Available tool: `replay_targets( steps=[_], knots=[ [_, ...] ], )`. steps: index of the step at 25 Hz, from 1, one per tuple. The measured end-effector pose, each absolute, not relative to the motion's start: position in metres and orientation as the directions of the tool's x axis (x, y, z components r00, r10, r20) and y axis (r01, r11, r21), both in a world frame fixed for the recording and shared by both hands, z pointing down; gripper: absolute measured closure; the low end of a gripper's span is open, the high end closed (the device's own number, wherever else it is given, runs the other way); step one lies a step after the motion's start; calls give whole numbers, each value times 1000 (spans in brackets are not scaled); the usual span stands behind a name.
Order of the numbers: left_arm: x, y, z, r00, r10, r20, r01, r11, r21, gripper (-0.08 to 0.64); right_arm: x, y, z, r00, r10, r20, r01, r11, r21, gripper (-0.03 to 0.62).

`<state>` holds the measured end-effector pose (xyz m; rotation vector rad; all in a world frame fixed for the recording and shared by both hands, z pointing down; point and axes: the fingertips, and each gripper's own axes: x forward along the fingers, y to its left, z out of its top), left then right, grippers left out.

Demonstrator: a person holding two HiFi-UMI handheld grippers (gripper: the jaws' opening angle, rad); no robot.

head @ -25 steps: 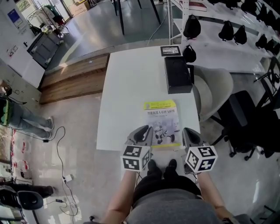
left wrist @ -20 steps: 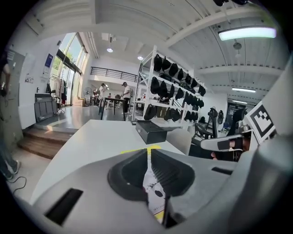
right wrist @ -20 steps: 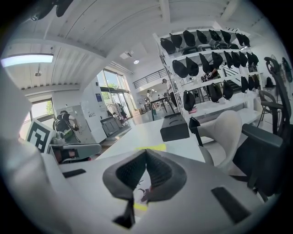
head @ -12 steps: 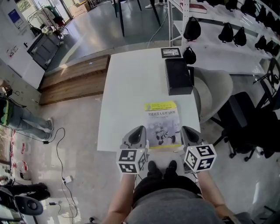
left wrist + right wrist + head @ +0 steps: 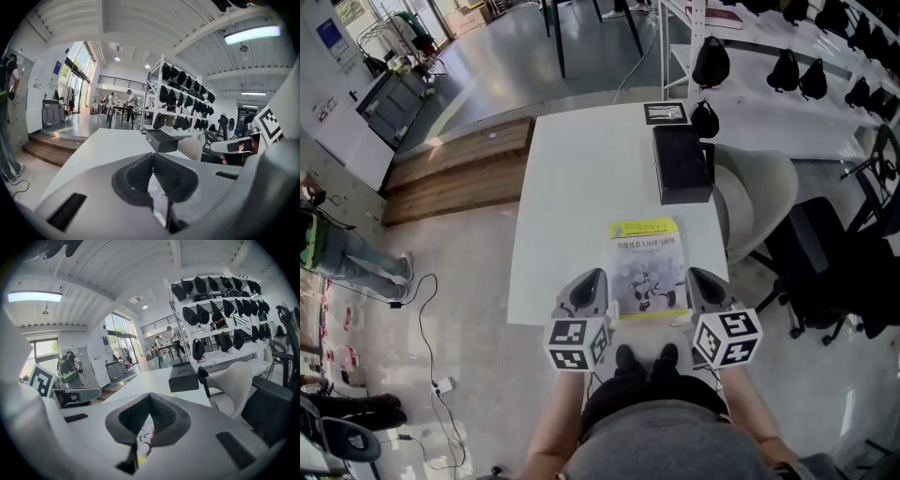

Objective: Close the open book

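The book lies closed and flat on the white table, near its front edge, with its yellow-and-white cover up. My left gripper hovers at the table's front edge just left of the book, jaws shut on nothing. My right gripper sits at the book's right front corner, also shut and empty. In the left gripper view the left gripper has its pads pressed together. In the right gripper view the right gripper is shut too, and a sliver of the book cover shows below the pads.
A black box stands at the table's far right, with a marker card and a black bag behind it. A white chair and a black office chair stand to the right. A wooden platform lies on the left.
My left gripper has drawn back and to the left, off the book's left front corner. The book and my right gripper have stayed put.
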<state>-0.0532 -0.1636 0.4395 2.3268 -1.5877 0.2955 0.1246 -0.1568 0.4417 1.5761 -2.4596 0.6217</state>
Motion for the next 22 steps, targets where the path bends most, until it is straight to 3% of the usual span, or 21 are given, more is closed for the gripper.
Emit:
replay_targets(
  steps=[22],
  knots=[
    [-68, -177, 449, 361, -865, 349, -932, -330, 148, 552, 115, -168, 448, -427, -828, 363, -900, 352, -256, 589]
  ],
)
